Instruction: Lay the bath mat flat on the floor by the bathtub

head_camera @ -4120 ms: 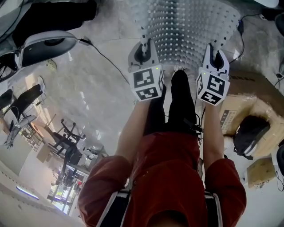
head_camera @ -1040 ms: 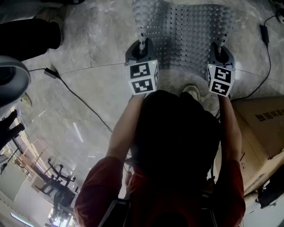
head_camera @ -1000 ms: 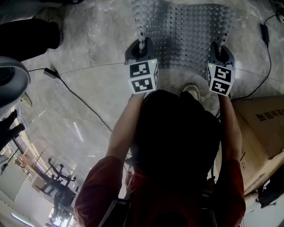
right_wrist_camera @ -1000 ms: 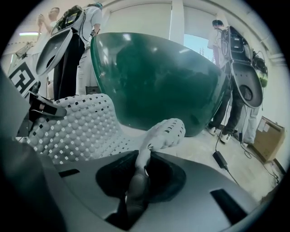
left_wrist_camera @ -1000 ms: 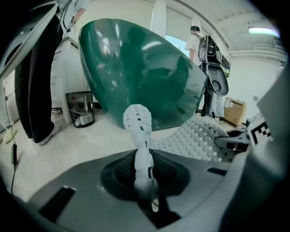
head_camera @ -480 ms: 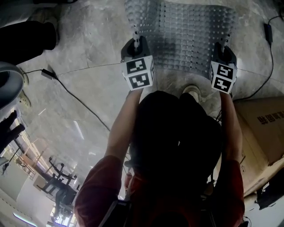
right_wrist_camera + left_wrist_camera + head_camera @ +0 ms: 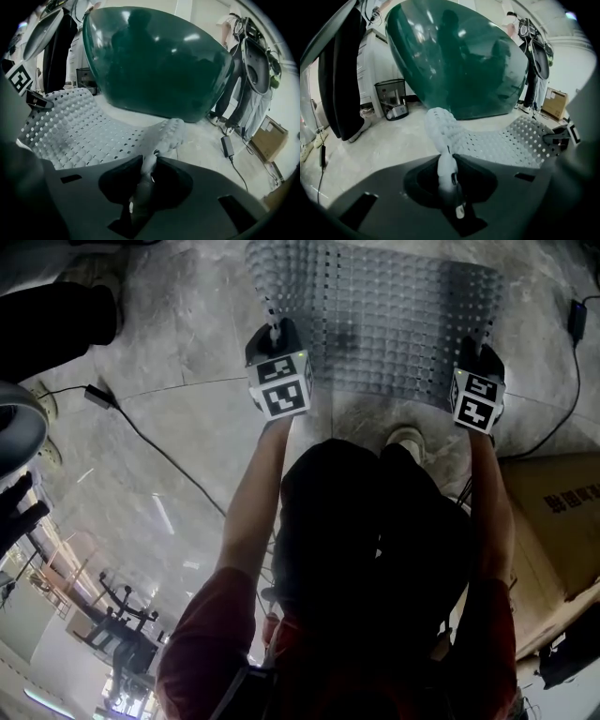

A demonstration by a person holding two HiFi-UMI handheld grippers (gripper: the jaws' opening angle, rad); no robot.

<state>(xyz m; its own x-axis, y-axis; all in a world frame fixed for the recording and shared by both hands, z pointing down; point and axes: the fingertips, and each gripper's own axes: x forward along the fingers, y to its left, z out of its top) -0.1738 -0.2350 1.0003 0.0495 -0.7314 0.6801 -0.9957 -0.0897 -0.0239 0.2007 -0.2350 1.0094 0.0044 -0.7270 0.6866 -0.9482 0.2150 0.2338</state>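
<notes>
The left gripper and right gripper each pinch a bath mat corner; letting go too high could leave it bumpy on the floor

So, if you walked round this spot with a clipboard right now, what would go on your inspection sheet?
Surface: pale marbled floor.
Job's things: grey perforated bath mat, its far part down on the floor in front of the dark green bathtub, its near corners lifted.
Clutter: cardboard box at the person's right; wire waste bin beside the tub.
Grippers: left gripper shut on the mat's near left corner; right gripper shut on the near right corner.
Cables: black cable across the floor at the left; power adapter with its lead at the right.
Surroundings: another person's dark leg at the upper left.
</notes>
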